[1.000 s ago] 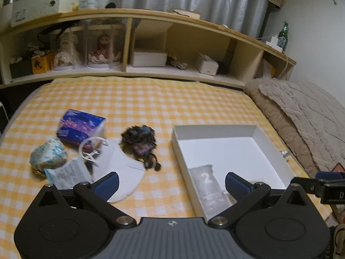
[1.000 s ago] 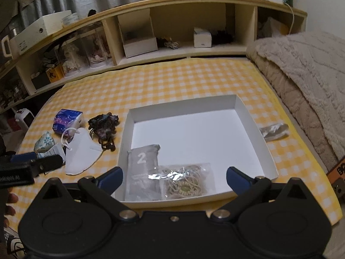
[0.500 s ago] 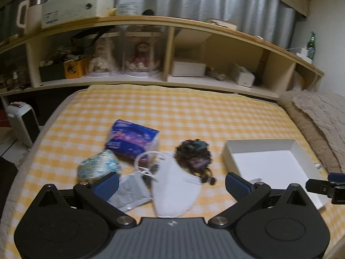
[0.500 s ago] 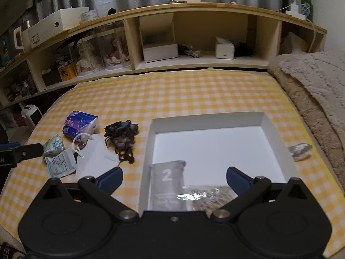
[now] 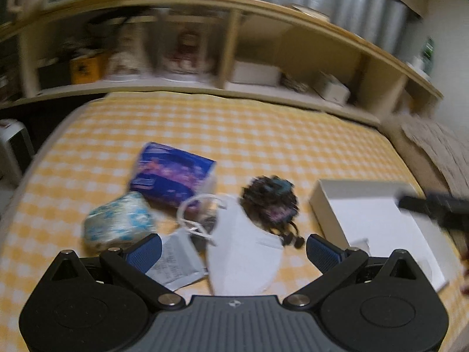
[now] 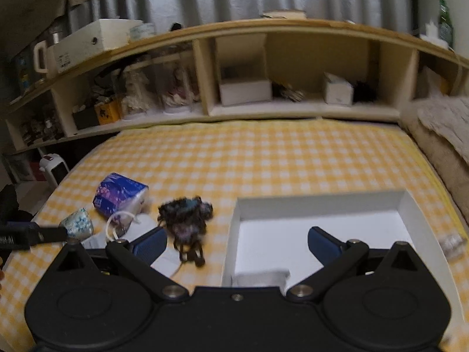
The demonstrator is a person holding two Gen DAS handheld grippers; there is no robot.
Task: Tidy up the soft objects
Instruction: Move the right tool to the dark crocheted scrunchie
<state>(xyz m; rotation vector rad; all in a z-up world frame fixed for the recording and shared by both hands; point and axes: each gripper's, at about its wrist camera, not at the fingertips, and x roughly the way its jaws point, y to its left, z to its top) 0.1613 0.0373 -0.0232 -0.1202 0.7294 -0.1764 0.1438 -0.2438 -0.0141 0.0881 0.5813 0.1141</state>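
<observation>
On the yellow checked bedspread lie a white face mask (image 5: pixel 243 252), a dark scrunchie bundle (image 5: pixel 271 202), a blue tissue pack (image 5: pixel 171 173), a pale blue patterned pouch (image 5: pixel 118 223) and a grey sachet (image 5: pixel 176 264). My left gripper (image 5: pixel 233 249) is open and empty, just above the mask. A white tray (image 6: pixel 322 234) holds a grey packet (image 6: pixel 261 277) at its near edge. My right gripper (image 6: pixel 236 242) is open and empty, over the tray's left wall; the scrunchie bundle (image 6: pixel 184 220) lies left of it.
A wooden shelf unit (image 6: pixel 249 88) with boxes and figurines runs along the far edge of the bed. A beige blanket (image 6: pixel 439 129) lies at the right. A small shiny wrapper (image 6: pixel 453 240) sits right of the tray. A white heater (image 6: pixel 54 170) stands off the bed's left side.
My left gripper swung left from the tray to the pile of soft items and closed in on the mask. My right gripper shifted left, off the tray's middle. Both stayed open.
</observation>
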